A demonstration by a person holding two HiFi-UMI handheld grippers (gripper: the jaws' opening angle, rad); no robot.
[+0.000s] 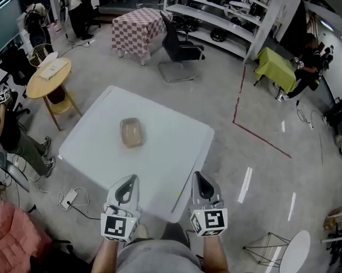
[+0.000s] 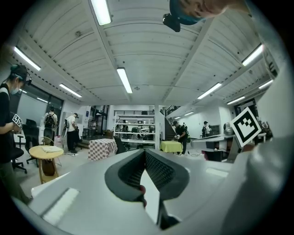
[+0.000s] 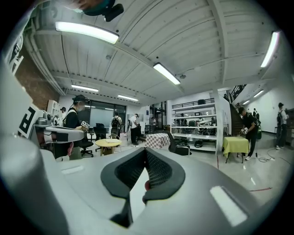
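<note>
One tan container [image 1: 131,132] lies on the single white surface [image 1: 173,147]. Two grippers hang at its near edge, the left gripper [image 1: 130,180] and the right gripper [image 1: 201,177], both clenched on nothing.

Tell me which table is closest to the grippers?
The big white square table with the brownish tub on it. The left gripper and right gripper hover at its near edge; the round wooden table, checkered table and green table stand farther off.
</note>
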